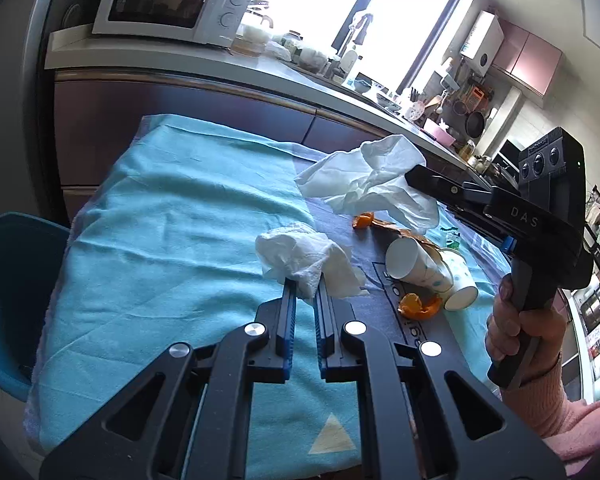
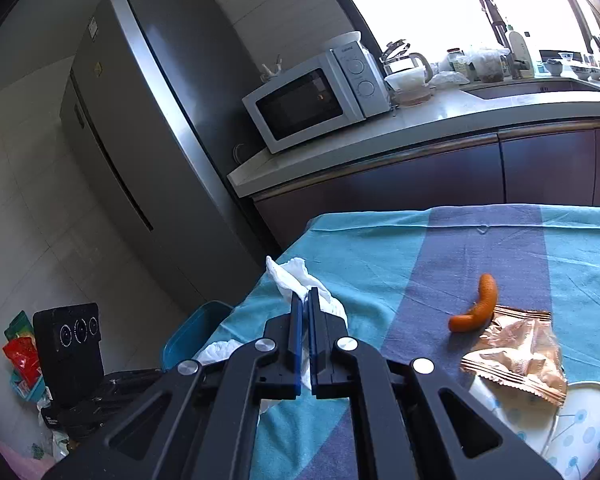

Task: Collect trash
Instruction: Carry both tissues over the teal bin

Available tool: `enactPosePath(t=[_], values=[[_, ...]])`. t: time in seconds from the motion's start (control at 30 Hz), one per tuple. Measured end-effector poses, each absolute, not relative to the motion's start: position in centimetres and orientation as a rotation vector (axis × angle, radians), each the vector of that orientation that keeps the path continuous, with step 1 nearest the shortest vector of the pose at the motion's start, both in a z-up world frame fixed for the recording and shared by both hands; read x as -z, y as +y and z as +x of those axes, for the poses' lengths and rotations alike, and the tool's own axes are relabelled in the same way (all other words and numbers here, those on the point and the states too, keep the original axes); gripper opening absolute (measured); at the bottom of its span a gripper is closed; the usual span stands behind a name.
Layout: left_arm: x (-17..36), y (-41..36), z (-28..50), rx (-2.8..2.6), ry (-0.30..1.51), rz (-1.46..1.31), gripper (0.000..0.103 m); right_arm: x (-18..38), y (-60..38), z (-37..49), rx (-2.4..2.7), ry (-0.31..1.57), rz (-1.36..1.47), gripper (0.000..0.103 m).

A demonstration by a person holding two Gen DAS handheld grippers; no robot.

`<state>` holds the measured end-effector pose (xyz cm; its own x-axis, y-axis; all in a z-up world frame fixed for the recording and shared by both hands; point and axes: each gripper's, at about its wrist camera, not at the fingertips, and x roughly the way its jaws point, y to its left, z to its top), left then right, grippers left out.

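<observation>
Each of your grippers is clamped on a tissue for binning: left gripper (image 1: 305, 280) mid-frame, right gripper (image 2: 305, 300) lower centre; the bin (image 2: 192, 330) sits lower left.

cloth-covered table (image 1: 148, 208) bearing cups (image 1: 416, 266), peels (image 1: 418, 306), wrapper (image 2: 518, 354).
</observation>
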<state>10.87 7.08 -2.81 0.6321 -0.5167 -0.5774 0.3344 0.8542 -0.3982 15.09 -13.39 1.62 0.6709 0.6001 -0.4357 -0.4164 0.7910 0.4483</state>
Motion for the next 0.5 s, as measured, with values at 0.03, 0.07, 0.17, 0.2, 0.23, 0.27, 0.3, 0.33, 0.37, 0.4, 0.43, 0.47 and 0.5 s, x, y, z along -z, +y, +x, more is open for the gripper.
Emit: enactPosePath(t=[0.03, 0.07, 0.17, 0.2, 0.23, 0.27, 0.3, 0.33, 0.37, 0.4, 0.43, 0.47, 0.5], values=[[2.8, 7.6, 10.8, 0.484, 0.737, -0.269, 0.009, -1.7, -13.0, 15.1, -0.592, 0.603, 0.323, 0.002], [2.7, 8.2, 10.6, 0.473, 0.735, -0.274, 0.009, -1.8, -12.6, 15.1, -0.603, 0.604, 0.321, 0.002], [2.7, 9.8, 10.4, 0.441, 0.727, -0.284, 0.009, -1.8, -11.3, 15.3, -0.645, 0.613, 0.321, 0.002], [2.6, 10.4, 10.2, 0.429, 0.724, -0.288, 0.009, -1.8, -10.8, 15.4, -0.657, 0.615, 0.317, 0.002], [2.6, 10.9, 10.0, 0.415, 0.721, -0.290, 0.009, -1.8, -10.1, 15.4, -0.671, 0.617, 0.311, 0.002], [2.5, 11.5, 9.8, 0.401, 0.717, -0.294, 0.009, -1.8, -9.6, 15.4, -0.684, 0.620, 0.307, 0.002], [2.5, 12.1, 9.6, 0.388, 0.714, -0.297, 0.009, -1.8, -8.9, 15.6, -0.698, 0.623, 0.302, 0.002], [2.5, 12.7, 9.4, 0.374, 0.712, -0.299, 0.009, -1.8, -8.4, 15.6, -0.710, 0.626, 0.297, 0.002], [2.4, 13.3, 9.2, 0.359, 0.710, -0.304, 0.009, -1.7, -7.7, 15.7, -0.723, 0.631, 0.294, 0.002], [2.5, 14.0, 9.1, 0.347, 0.708, -0.308, 0.009, -1.7, -7.1, 15.8, -0.740, 0.637, 0.291, 0.002], [2.5, 14.7, 8.9, 0.331, 0.705, -0.312, 0.009, -1.8, -6.5, 15.9, -0.752, 0.640, 0.288, 0.002], [2.5, 15.4, 8.9, 0.318, 0.703, -0.317, 0.009, -1.8, -5.9, 16.0, -0.763, 0.641, 0.282, 0.002], [2.5, 16.1, 8.7, 0.302, 0.699, -0.323, 0.009, -1.8, -5.2, 16.2, -0.774, 0.643, 0.276, 0.002]])
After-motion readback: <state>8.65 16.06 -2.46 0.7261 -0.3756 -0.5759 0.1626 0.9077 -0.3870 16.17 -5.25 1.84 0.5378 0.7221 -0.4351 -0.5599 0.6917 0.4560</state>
